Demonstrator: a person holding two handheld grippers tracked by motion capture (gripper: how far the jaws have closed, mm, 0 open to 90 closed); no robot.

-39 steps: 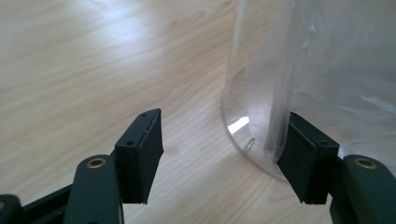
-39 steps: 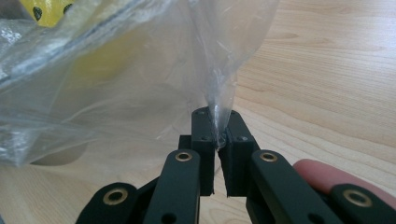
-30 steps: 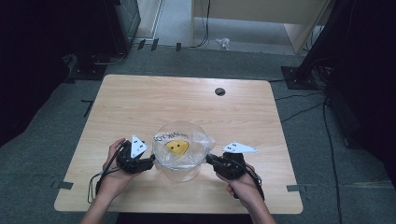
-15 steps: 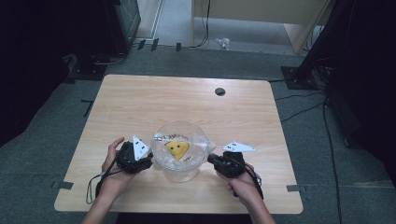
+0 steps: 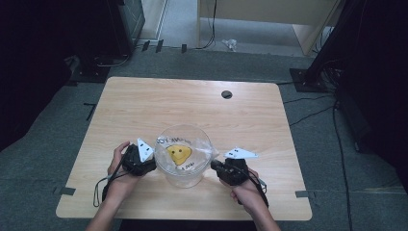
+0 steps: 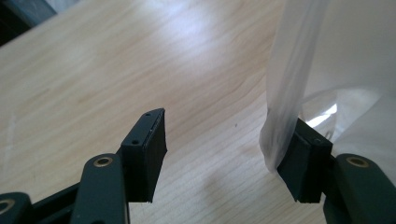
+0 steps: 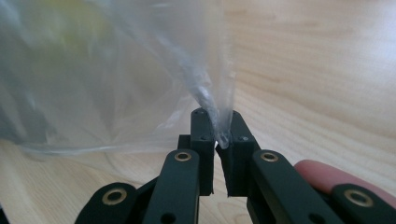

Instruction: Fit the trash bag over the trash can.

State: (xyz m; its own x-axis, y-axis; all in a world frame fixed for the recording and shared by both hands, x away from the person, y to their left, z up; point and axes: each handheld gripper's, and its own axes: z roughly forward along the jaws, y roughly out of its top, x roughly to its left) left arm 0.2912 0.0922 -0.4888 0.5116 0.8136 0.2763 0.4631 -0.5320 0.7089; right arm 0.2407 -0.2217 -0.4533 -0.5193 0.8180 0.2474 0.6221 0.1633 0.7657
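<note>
The bag [image 5: 183,155] now stands rounded out at lower centre of the high view, nearer the table's [image 5: 192,101] front edge than a second ago, its yellow smiley print [image 5: 178,153] facing up. Judgement: the mouth is being spread open, and that work is well along.

The right gripper [image 7: 222,126] is clamped on a gathered fold of film at centre of its own view, the jaws nearly meeting on it. The left gripper [image 6: 229,149] stands part open: a strip of film drapes over the pad at lower right of that view, the other pad is bare, with wood showing between (so it grips nothing). That side could slip free.

The high view gives the bag's whole shape and both hands flanking it, left hand [image 5: 118,180] and right hand [image 5: 248,190], but not the jaws' contact; the gripper views settle that, yet lose the print
</note>
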